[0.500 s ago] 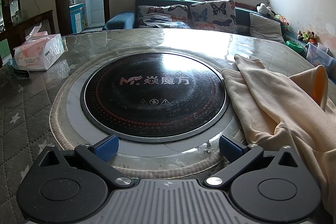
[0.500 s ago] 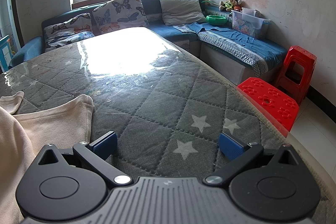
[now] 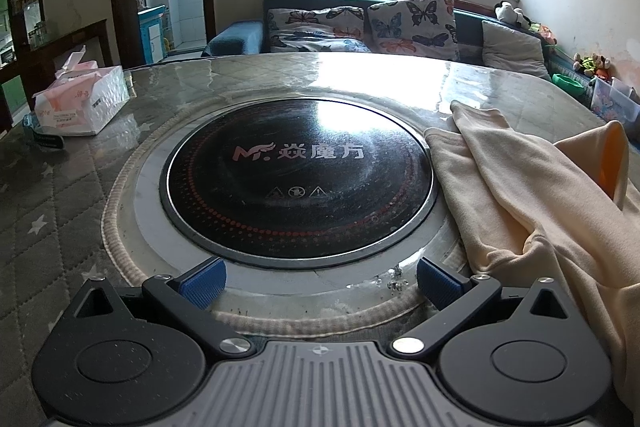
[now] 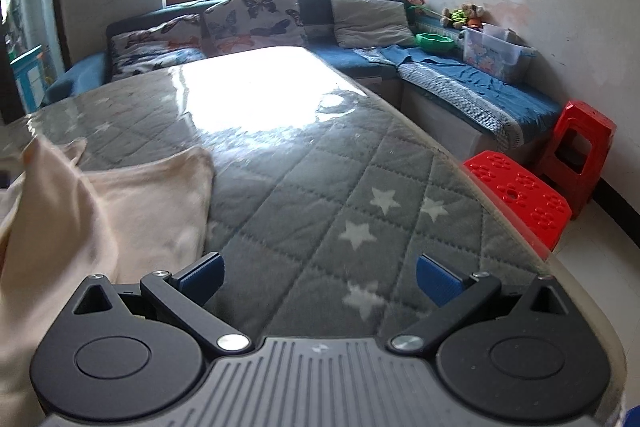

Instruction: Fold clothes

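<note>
A cream garment with an orange lining lies crumpled on the right side of the table in the left wrist view, its edge over the rim of the black round cooktop. My left gripper is open over the cooktop's near rim, with nothing between its blue pads; the cloth lies just right of its right finger. In the right wrist view the same garment fills the left side. My right gripper is open above the grey star-quilted table cover, with the cloth beside its left finger.
A tissue box sits at the table's far left. Beyond the table runs a blue sofa with butterfly cushions. Two red plastic stools stand by the table's right edge, near the wall.
The right wrist view has shifted: the cream garment now looms larger and blurred at the left, and the stools sit further right. The left wrist view is nearly the same.
</note>
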